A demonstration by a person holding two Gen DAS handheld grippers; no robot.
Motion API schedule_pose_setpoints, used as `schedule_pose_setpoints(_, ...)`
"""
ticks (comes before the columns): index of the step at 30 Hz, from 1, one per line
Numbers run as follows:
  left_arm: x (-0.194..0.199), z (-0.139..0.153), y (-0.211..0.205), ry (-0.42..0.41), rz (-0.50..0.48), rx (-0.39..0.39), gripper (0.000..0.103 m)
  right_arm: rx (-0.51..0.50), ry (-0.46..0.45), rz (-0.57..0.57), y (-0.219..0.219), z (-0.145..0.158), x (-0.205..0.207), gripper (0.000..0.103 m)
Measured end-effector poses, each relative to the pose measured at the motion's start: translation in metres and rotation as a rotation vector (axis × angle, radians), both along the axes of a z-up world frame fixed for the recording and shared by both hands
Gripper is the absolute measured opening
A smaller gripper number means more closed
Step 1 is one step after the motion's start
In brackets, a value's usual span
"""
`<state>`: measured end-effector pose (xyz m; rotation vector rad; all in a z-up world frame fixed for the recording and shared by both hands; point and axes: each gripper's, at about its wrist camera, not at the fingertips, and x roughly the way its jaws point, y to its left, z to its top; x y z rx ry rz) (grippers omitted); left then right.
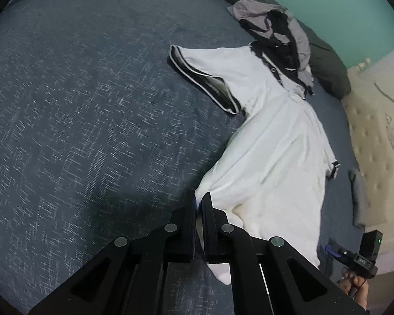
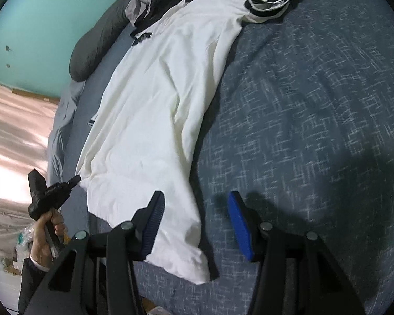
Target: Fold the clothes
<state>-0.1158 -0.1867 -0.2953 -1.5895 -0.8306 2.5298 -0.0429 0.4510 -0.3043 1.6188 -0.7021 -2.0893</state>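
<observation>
A white polo shirt (image 1: pixel 275 144) with black-trimmed sleeves and a dark collar lies spread on the blue bedspread (image 1: pixel 92 105). My left gripper (image 1: pixel 201 199) is shut on one corner of its hem, with white cloth showing between the fingers. In the right wrist view the shirt (image 2: pixel 157 92) runs away from me. My right gripper (image 2: pixel 195 197) stands open above the other hem corner, one finger over the cloth and one over the bedspread (image 2: pixel 302 105). The left gripper (image 2: pixel 74 179), held by a hand, pinches the far hem corner. The right gripper (image 1: pixel 333 252) shows at the lower right.
A heap of grey and black clothes (image 1: pixel 281 26) lies on the shirt's collar end, against a dark bolster (image 1: pixel 325 63). A cream tufted surface (image 1: pixel 375 136) borders the bed. Pink fabric (image 2: pixel 13 131) lies beyond the bed edge, under a teal wall (image 2: pixel 52 13).
</observation>
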Motion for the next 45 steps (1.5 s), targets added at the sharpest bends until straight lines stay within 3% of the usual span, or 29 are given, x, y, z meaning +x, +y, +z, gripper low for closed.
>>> schedule_pose_setpoints(3, 0.008, -0.006, 0.004, -0.019, -0.031, 0.048, 0.015, 0.005, 0.004, -0.006, -0.002, 0.005, 0.0, 0.052)
schedule_pose_setpoints(8, 0.022, -0.012, 0.011, -0.04, -0.064, 0.056, 0.036, 0.015, 0.012, -0.013, -0.005, 0.01, 0.003, 0.052)
schedule_pose_setpoints(19, 0.027, -0.05, 0.032, -0.139, -0.083, 0.12, 0.039, 0.018, 0.015, -0.026, -0.001, 0.019, 0.013, 0.052)
schedule_pose_setpoints(23, 0.024, -0.063, 0.034, -0.143, -0.069, 0.158, 0.036, 0.013, 0.022, -0.028, -0.002, 0.024, 0.015, 0.052)
schedule_pose_setpoints(24, 0.024, -0.064, 0.034, -0.145, -0.069, 0.157, 0.019, 0.013, 0.021, -0.027, -0.002, 0.024, 0.016, 0.052)
schedule_pose_setpoints(26, 0.024, -0.067, 0.035, -0.147, -0.07, 0.154, 0.003, 0.015, 0.017, -0.029, -0.001, 0.024, 0.017, 0.052)
schedule_pose_setpoints(33, 0.029, -0.045, 0.024, -0.086, -0.068, 0.149, 0.003, 0.011, 0.017, -0.047, 0.003, 0.026, 0.019, 0.052)
schedule_pose_setpoints(40, 0.04, -0.005, -0.021, -0.017, -0.036, 0.095, 0.003, 0.034, 0.01, -0.03, -0.001, 0.025, 0.017, 0.052)
schedule_pose_setpoints(45, 0.044, 0.003, -0.046, -0.014, -0.006, 0.082, 0.003, 0.09, -0.027, -0.003, -0.009, 0.016, 0.015, 0.052)
